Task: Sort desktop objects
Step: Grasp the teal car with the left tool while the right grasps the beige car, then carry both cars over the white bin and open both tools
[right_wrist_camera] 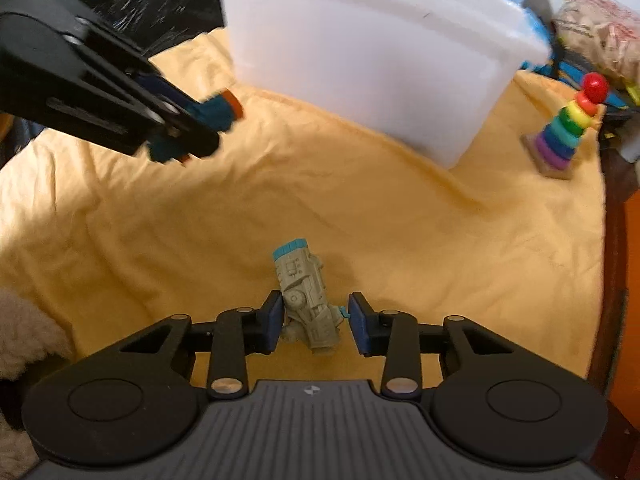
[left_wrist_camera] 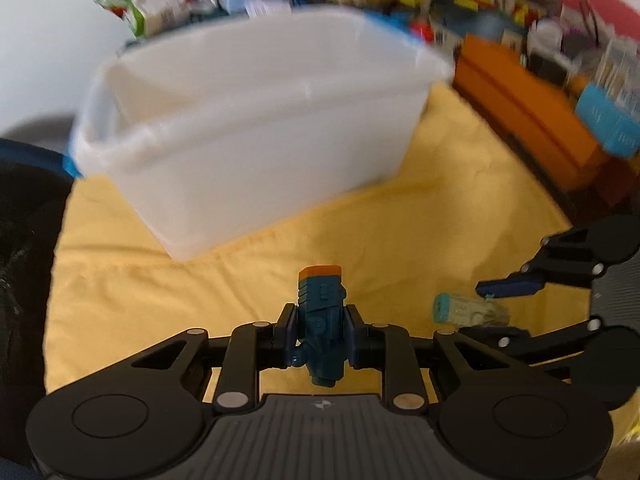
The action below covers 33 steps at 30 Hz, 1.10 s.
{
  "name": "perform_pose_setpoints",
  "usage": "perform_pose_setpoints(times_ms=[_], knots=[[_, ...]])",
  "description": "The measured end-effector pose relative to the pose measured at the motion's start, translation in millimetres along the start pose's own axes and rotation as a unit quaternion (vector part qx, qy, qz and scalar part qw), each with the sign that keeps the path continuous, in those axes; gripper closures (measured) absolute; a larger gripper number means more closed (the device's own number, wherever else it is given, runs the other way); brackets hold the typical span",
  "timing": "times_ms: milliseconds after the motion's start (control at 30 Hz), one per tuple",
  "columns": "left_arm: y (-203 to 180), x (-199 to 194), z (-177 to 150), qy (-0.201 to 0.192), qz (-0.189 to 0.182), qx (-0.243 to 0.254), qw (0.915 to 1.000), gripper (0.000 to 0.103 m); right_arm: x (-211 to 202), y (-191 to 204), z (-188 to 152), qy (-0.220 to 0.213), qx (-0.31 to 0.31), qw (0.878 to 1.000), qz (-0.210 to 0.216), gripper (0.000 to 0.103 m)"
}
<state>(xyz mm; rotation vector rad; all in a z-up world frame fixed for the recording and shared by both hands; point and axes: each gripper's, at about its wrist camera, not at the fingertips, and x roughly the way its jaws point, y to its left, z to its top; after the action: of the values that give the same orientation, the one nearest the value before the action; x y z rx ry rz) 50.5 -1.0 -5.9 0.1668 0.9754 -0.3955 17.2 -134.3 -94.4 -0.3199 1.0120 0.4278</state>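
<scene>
Left gripper clenched the rigid teal toy blaster mid-body; right gripper straddled the light grey toy blaster, jaws not yet pressing.

Two toy blasters: teal, grey; one white bin; one ring stacker.
</scene>
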Motion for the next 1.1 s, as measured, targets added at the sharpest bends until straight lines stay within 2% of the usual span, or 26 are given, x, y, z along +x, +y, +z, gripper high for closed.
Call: perform_pose_setpoints(times_ms=[300, 533, 700, 1000, 1067, 1100], knots=[[12, -54, 53, -0.1, 0.014, -0.016, 0.9947, 0.076, -52, -17, 43, -0.09, -0.019, 0.995, -0.041, 0.064], [38, -54, 101, -0.132, 0.046, -0.022, 0.9899, 0.076, -64, -33, 100, -0.164, -0.029, 0.983, -0.082, 0.064], [58, -21, 123, -0.113, 0.048, -0.034, 0.9919, 0.076, -47, -53, 133, -0.172, 0.007, 0.982, -0.078, 0.064], [70, 40, 125, -0.05, 0.043, -0.052, 0.9964, 0.076, 8, -73, 151, -0.11, 0.059, 0.99, -0.062, 0.062], [71, 44, 124, -0.04, 0.047, -0.052, 0.9967, 0.068, 13, -76, 149, -0.103, 0.071, 0.99, -0.057, 0.063], [71, 46, 124, -0.037, 0.05, -0.052, 0.9967, 0.059, 15, -79, 148, -0.101, 0.082, 0.99, -0.054, 0.062]])
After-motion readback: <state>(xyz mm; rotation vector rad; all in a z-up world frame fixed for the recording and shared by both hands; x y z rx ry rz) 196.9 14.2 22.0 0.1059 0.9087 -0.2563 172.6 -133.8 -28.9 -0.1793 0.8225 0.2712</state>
